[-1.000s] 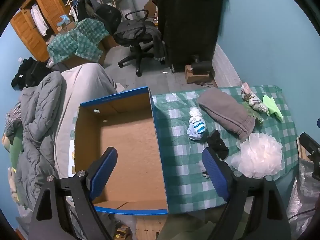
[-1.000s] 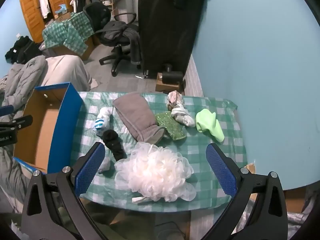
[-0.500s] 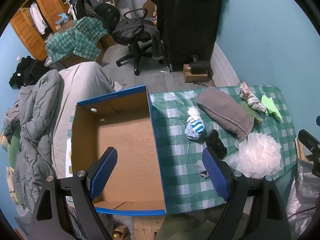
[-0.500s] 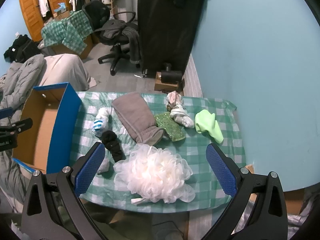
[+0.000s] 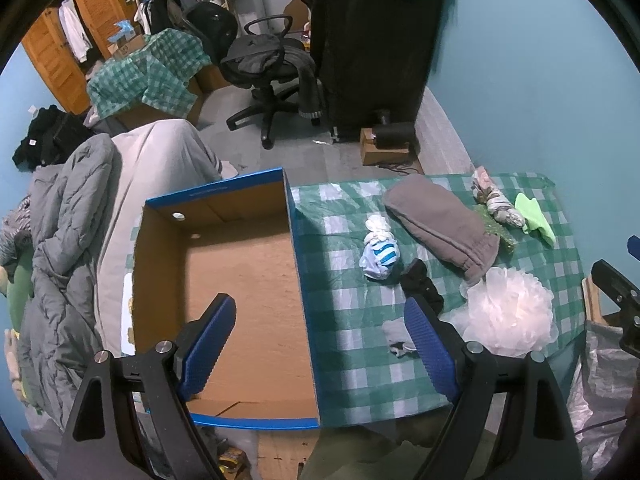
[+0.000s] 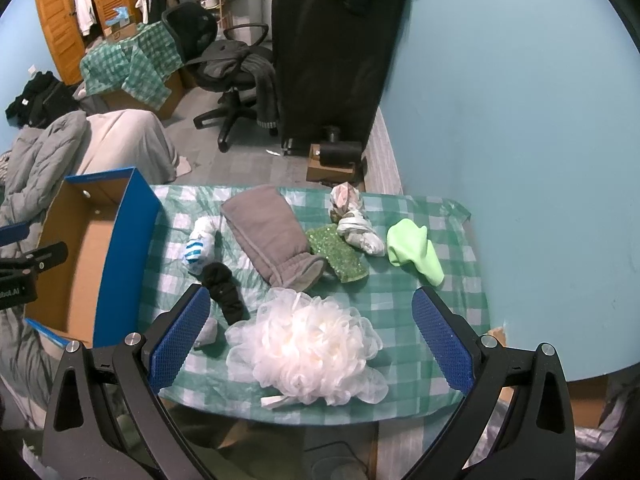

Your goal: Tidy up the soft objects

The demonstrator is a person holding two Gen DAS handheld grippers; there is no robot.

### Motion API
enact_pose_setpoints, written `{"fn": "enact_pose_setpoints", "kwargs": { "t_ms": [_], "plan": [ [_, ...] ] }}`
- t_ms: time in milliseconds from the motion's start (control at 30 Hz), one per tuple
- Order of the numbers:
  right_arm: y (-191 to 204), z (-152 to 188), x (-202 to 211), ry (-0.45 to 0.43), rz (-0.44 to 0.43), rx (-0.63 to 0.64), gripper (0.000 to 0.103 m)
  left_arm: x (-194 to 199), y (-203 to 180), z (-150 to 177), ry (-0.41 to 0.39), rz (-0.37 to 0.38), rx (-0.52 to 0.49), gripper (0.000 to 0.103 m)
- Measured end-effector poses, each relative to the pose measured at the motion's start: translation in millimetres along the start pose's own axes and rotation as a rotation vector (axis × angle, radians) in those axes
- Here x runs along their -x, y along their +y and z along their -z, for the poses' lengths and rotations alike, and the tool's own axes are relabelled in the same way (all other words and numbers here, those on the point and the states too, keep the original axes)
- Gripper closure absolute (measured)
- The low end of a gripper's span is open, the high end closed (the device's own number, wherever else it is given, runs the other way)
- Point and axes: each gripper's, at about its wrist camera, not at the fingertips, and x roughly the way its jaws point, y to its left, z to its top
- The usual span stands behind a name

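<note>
Both tongs stand wide apart and hold nothing: the left tongs above the blue-walled cardboard box, the right tongs above the frilly white mesh bath pouf near the front edge of the green-checked desk. Behind the pouf lie a grey fleece mitten, a crumpled black sock, a sequinned green patch and a smooth lime cloth.
</note>
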Motion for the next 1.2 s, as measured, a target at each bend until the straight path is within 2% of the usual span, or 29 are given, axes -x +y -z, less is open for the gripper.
{"fn": "enact_pose_setpoints", "kwargs": {
  "t_ms": [1200],
  "plan": [
    [1.7, -2.7, -1.1, 0.006, 0.000, 0.000, 0.002, -5.7, 2.4, 4.0, 0.021, 0.010, 0.015, 0.018]
  ]
}}
